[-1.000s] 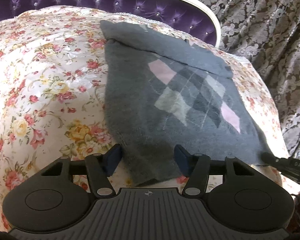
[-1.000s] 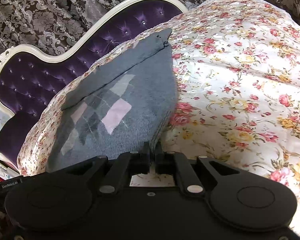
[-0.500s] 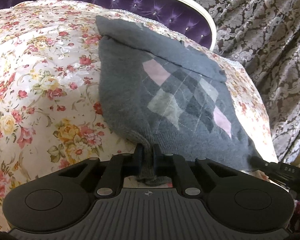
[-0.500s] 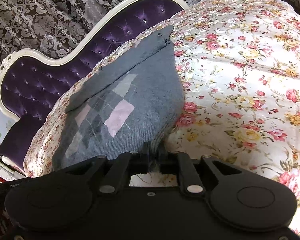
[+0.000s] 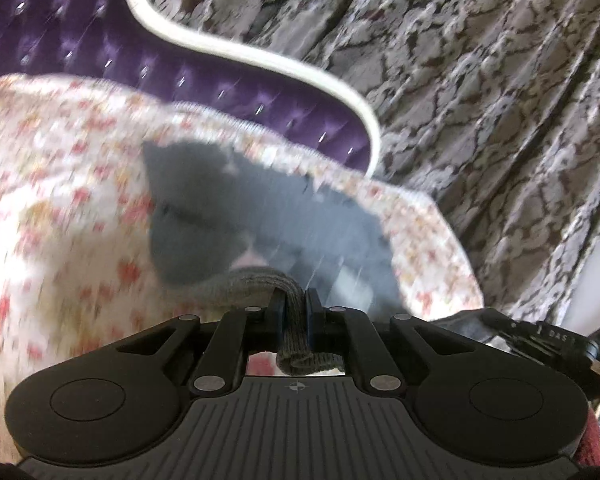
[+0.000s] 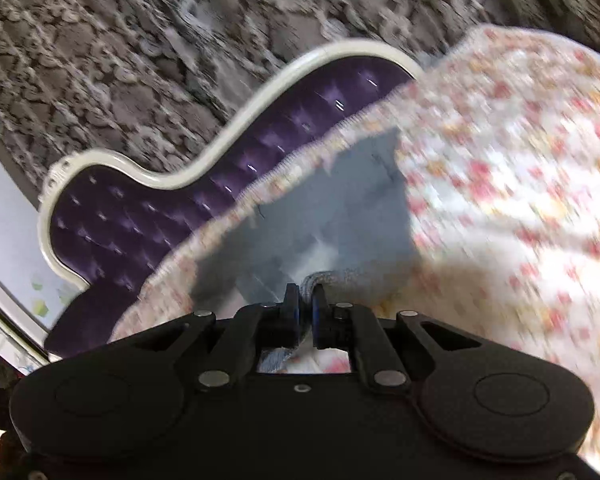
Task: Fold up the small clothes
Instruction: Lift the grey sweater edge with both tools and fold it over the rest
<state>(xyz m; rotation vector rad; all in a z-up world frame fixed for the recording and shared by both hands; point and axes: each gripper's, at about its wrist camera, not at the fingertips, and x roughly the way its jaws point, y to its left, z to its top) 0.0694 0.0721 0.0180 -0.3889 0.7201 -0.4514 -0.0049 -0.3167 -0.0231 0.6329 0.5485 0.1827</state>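
Grey knitted sweater with a pale diamond pattern (image 5: 268,216) is spread on a bed covered by a white quilt printed with red and yellow flowers (image 5: 60,208), close to the quilt's far edge. Its near hem is raised off the quilt and curls back over the rest of the garment. In the left wrist view, the ribbed hem is pinched in the black left gripper (image 5: 294,300), whose fingers are pressed nearly together, and a short end of knit hangs out behind them. In the right wrist view, another part of the hem (image 6: 328,276) is clamped in the black right gripper (image 6: 305,296), also closed tight on the cloth. Beyond the quilt, a purple tufted headboard with a cream curved frame (image 6: 140,208) is seen, and behind it a brown and grey damask curtain (image 5: 480,80). Both views are blurred.
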